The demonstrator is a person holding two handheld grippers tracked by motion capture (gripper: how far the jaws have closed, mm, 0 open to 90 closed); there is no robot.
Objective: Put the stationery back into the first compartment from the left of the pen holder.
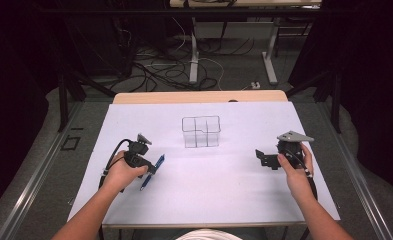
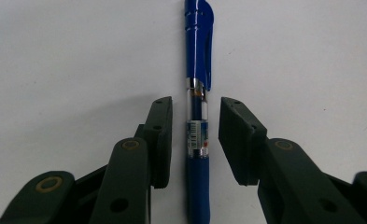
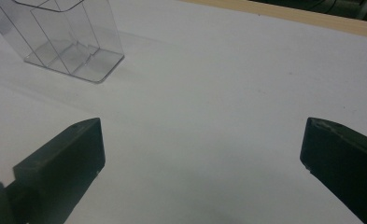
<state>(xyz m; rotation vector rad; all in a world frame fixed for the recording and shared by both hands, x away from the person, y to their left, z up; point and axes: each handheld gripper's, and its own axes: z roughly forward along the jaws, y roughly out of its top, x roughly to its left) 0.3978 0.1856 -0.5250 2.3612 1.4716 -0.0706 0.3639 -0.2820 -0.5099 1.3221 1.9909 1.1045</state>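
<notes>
The left tongs point(image 2: 195, 140) straddle the blue pen point(image 2: 198, 116) lying flat on the white worktop point(image 1: 234, 190), pads not yet pressing, so centre them on the clear barrel and squeeze evenly; the right tongs point(image 3: 202, 154) hang released.

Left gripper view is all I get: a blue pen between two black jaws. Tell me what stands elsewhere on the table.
Observer: A clear plastic organiser stands upright at mid-table, past the blue pen.
Operator: Report its inside.
Observer: Thin walls split it into compartments; nothing lies in them.
Operator: Now the other hand.
Observer: The right gripper sits over the white sheet on the right, jaws wide apart with nothing between them.
Operator: Confirm my grip.
Observer: The left gripper straddles the pen; a narrow gap shows on each side.
</notes>
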